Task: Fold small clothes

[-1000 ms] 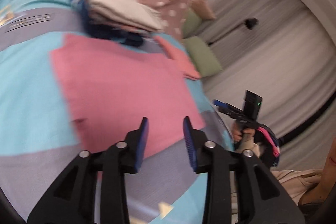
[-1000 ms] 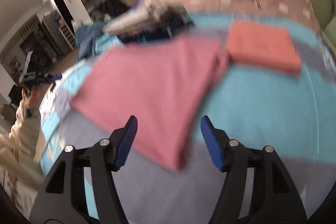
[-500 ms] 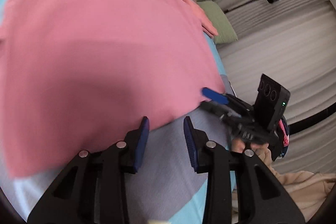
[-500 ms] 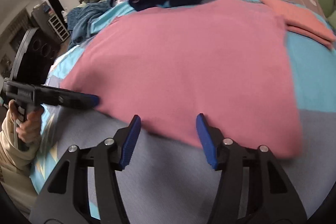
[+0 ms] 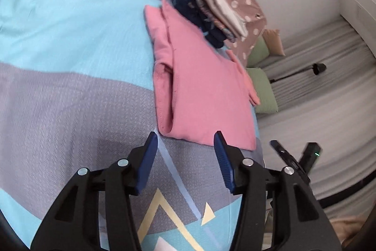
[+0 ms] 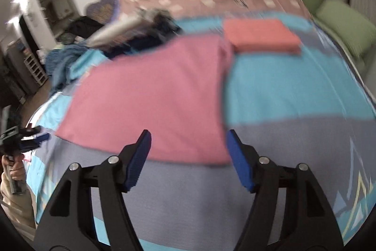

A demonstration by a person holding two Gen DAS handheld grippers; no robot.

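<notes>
Both jaws spreading, nothing between them. Left gripper (image 5: 184, 149) and right gripper (image 6: 188, 149) sit short of the pink garment's (image 5: 206, 95) near edge, likely lining up the next fold.

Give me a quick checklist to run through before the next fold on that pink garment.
1. Pink garment lying flat on the bedspread: ok.
2. Left claw empty, jaws opening: ok.
3. Right claw empty, jaws opening: ok.
4. Near edge of the garment in front of both claws: ok.
5. Folded orange cloth clear of the garment: not ok, they meet at a corner.
6. Stack of folded clothes clear of the garment: cannot tell.
</notes>
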